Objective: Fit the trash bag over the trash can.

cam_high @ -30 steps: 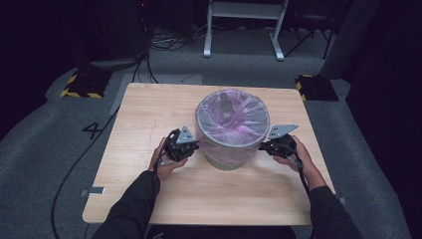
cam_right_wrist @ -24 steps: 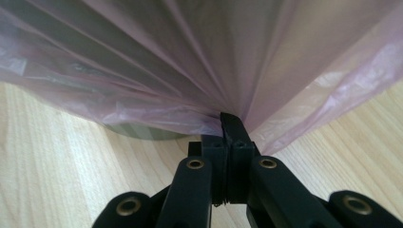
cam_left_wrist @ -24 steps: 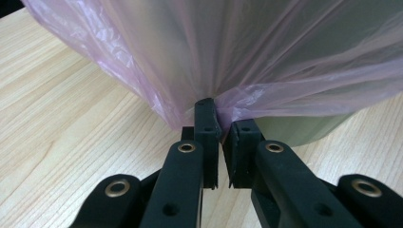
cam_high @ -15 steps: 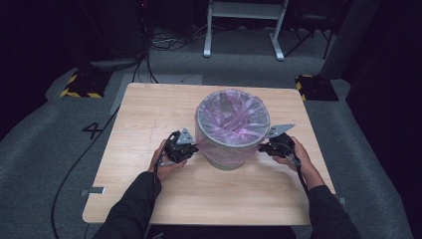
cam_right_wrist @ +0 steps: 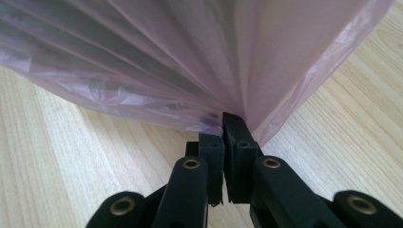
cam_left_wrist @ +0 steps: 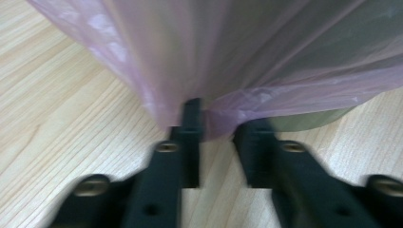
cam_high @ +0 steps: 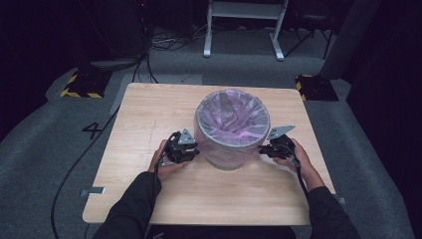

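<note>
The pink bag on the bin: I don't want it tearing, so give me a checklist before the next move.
1. Right gripper shut on the translucent pink plastic bag: ok.
2. Left gripper gripping the bag: not ok; its jaws have just been opening, a gap shows.
3. Bag folded over the round grey bin's rim: ok.
4. Bin upright on the light wooden table: ok.
5. Bag free of tears: cannot tell.

Bin liner (cam_high: 232, 119) between the tongs was thin translucent pink plastic film, creased, faint sheen. Table (cam_high: 149, 114) under them: pale wood-grain top, smooth, matt. Left gripper (cam_left_wrist: 216, 137) and right gripper (cam_right_wrist: 223, 142) jaws were matt black plastic, brass-coloured rivets.
</note>
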Demonstrator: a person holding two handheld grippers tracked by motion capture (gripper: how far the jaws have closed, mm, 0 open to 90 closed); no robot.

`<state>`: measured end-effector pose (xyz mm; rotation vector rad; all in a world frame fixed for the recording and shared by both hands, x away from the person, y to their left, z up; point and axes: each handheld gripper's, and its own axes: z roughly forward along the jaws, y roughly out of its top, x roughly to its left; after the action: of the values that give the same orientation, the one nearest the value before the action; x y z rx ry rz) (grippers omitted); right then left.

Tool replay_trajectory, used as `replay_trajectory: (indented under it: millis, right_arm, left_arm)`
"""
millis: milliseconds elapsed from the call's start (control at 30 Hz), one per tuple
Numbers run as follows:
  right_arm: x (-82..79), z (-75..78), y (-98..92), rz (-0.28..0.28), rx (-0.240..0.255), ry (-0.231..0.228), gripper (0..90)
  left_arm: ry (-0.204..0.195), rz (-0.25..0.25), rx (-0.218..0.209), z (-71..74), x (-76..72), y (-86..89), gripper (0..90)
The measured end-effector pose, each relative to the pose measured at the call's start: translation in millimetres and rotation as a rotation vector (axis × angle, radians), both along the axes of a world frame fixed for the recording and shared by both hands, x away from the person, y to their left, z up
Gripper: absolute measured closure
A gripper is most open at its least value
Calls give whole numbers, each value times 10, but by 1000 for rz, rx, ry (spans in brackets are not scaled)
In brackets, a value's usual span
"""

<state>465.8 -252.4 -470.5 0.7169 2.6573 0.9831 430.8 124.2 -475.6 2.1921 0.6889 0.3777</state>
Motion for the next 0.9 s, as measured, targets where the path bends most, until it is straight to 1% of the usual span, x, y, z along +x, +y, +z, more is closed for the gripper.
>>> replay_trajectory:
  millis: [33,67,100,133,167,200,233,267,333,367,400,433,500,533,567,600,633,667,700,733,800,867,900]
  right_arm:
    - [-4,1,-13,-2,1,-1,874]
    - [-7,3,-38,-8,7,-3,860]
    - [-9,6,-54,-11,12,-4,851]
    - [-21,19,-87,-17,23,-10,818]
    - [-24,27,-104,-22,30,-12,800]
    - [-31,37,-126,-26,41,-14,791]
    - [-40,47,-150,-28,46,-21,771]
    - [-50,56,-173,-31,54,-25,738]
    - [-76,73,-224,-46,69,-30,706]
    - [-86,77,-244,-45,72,-32,682]
    - [-104,86,-281,-51,82,-32,669]
    - [-113,92,-301,-56,88,-39,660]
    - [-140,105,-356,-67,102,-53,597]
    - [-146,107,-371,-73,108,-52,565]
    - [-150,108,-389,-80,112,-49,537]
    - [-155,108,-404,-86,113,-47,500]
    - [-157,106,-413,-88,114,-46,455]
    - [-160,100,-425,-101,109,-46,402]
    - [-159,95,-433,-107,110,-44,373]
    - [-159,86,-450,-114,117,-34,338]
    - [-159,69,-480,-128,142,-20,256]
    - [-163,53,-512,-141,162,-9,227]
    - [-164,48,-518,-145,163,-10,209]
  left_arm:
    - [-1,-13,3,9,-25,13,704]
    - [-4,-13,8,15,-45,15,669]
    - [-15,-2,14,30,-81,23,627]
    - [-8,4,13,39,-97,30,531]
    - [-4,4,13,53,-118,43,493]
    - [-7,8,10,66,-146,58,467]
    - [1,9,6,78,-168,73,430]
    - [1,11,6,90,-184,86,402]
    - [-10,18,-9,118,-243,126,332]
    - [-18,33,-16,131,-286,157,297]
    - [-17,37,-25,136,-304,174,241]
    - [-19,42,-34,142,-332,204,221]
    - [-13,50,-46,139,-365,239,197]
    - [2,53,-53,136,-376,254,185]
    - [7,57,-59,127,-391,262,172]
    - [5,60,-57,121,-407,265,168]
    - [-4,60,-45,106,-431,268,166]
    - [-1,62,-46,94,-448,265,164]
    - [0,63,-35,75,-468,265,164]
    - [10,66,-31,61,-483,262,160]
    - [9,71,-28,33,-518,269,157]
    - [17,76,-21,-3,-548,270,157]
    - [20,77,-19,-16,-556,271,158]
